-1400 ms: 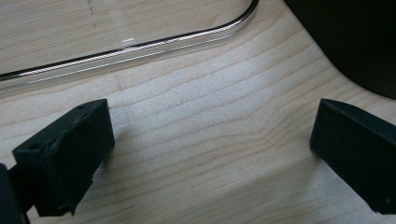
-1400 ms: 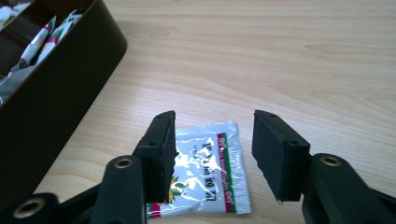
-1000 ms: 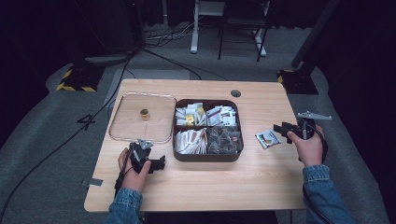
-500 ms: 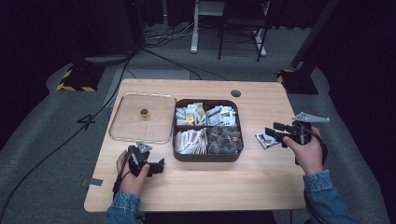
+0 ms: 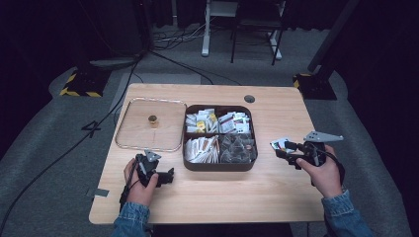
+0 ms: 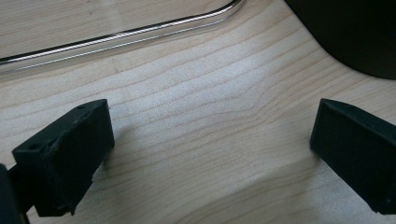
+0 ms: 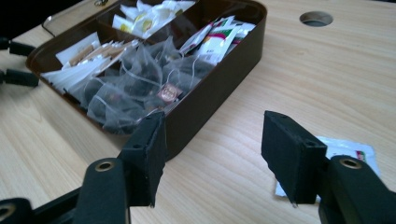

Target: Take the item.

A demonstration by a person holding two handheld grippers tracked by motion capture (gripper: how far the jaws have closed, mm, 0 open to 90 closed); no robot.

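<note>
Sachet [image 5: 280, 144] flat on table right of brown box [image 5: 217, 165], just beside right gripper [image 5: 285, 149], not between jaws. Right jaws part-open, just been opening, nothing held. Left gripper [image 6: 210, 154] wide, empty, resting near glass lid [image 5: 148, 147]. Best approach: lower over sachet edge, straddle it, close firmly, lift clear of box wall [image 7: 210, 100] toward matching sachets in far right compartment [image 7: 219, 39].

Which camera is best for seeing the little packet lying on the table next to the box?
The high view: the packet lies flat on the table, right of the box, in front of the right gripper. The right gripper view catches just its corner behind a jaw.
</note>
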